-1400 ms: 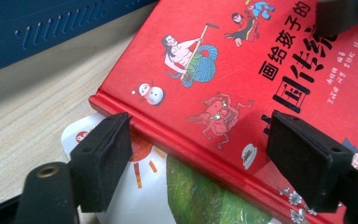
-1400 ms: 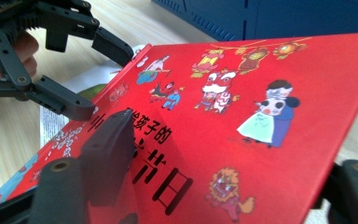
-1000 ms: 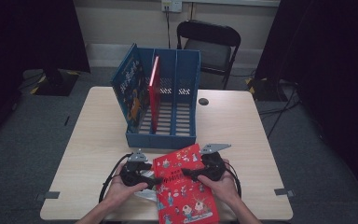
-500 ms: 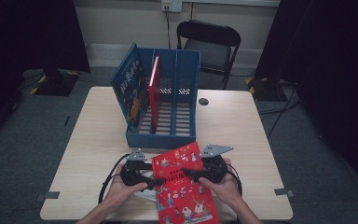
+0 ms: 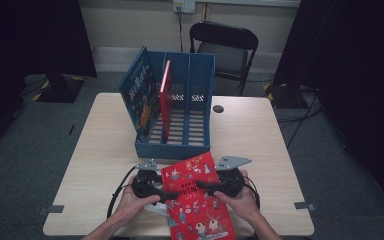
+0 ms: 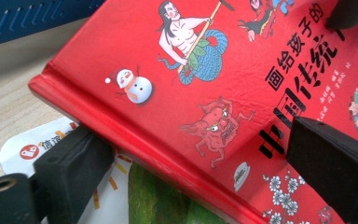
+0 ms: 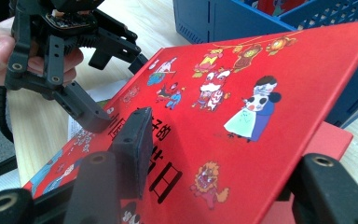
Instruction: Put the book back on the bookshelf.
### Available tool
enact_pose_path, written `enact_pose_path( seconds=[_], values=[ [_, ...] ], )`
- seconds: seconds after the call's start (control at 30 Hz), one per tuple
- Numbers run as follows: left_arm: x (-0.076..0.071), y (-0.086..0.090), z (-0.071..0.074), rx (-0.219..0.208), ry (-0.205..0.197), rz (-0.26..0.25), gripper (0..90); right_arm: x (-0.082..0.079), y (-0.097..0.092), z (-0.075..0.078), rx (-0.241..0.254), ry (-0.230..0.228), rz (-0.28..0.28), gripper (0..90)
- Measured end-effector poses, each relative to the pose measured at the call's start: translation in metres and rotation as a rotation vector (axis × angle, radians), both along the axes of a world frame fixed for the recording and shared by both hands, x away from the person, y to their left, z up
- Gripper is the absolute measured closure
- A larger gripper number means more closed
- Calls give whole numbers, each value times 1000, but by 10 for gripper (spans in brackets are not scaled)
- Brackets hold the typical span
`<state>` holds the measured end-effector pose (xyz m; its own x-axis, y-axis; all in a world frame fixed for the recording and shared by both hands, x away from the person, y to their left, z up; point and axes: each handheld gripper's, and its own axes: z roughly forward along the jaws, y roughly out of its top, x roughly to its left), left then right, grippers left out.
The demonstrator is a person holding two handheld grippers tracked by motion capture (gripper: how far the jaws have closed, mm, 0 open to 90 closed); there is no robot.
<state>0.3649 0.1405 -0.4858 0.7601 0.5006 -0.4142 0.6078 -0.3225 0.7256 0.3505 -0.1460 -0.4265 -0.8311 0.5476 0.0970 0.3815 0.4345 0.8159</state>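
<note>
A red picture book [image 5: 196,200] with cartoon figures lies tilted at the table's near edge, between both hands. My left gripper [image 5: 172,192] straddles its spine edge: one jaw sits under the spine, the other stands over the cover [image 6: 242,93]. Those jaws have just been opening and stand wide. My right gripper [image 5: 201,186] comes in from the other side, one pad [image 7: 133,140] on the cover [image 7: 242,107] and the other jaw beyond the book's edge. Its jaws have just been closing with the book between them. The left gripper [image 7: 116,88] shows across the book.
A blue file rack [image 5: 172,146] stands mid-table with a blue book [image 5: 139,97] and a red book [image 5: 166,95] upright in it. A white-and-green booklet [image 6: 121,196] lies under the held book. A small black disc [image 5: 218,108] rests on the table; a black chair [image 5: 225,50] stands behind.
</note>
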Motion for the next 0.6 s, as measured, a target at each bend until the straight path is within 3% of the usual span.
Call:
enact_pose_path(
  seconds=[0.1,0.33,0.5,0.6],
  values=[
    [1,4,1,-17,4,14,160,3,-1,-1,-1,29,-9,458],
    [-1,11,10,-55,-50,43,319,9,-6,-2,10,100,-72,443],
    [-2,12,14,-73,-50,59,352,10,-5,0,11,121,-103,432],
    [-3,13,19,-93,-51,40,382,10,-5,2,20,133,-112,422]
  ],
)
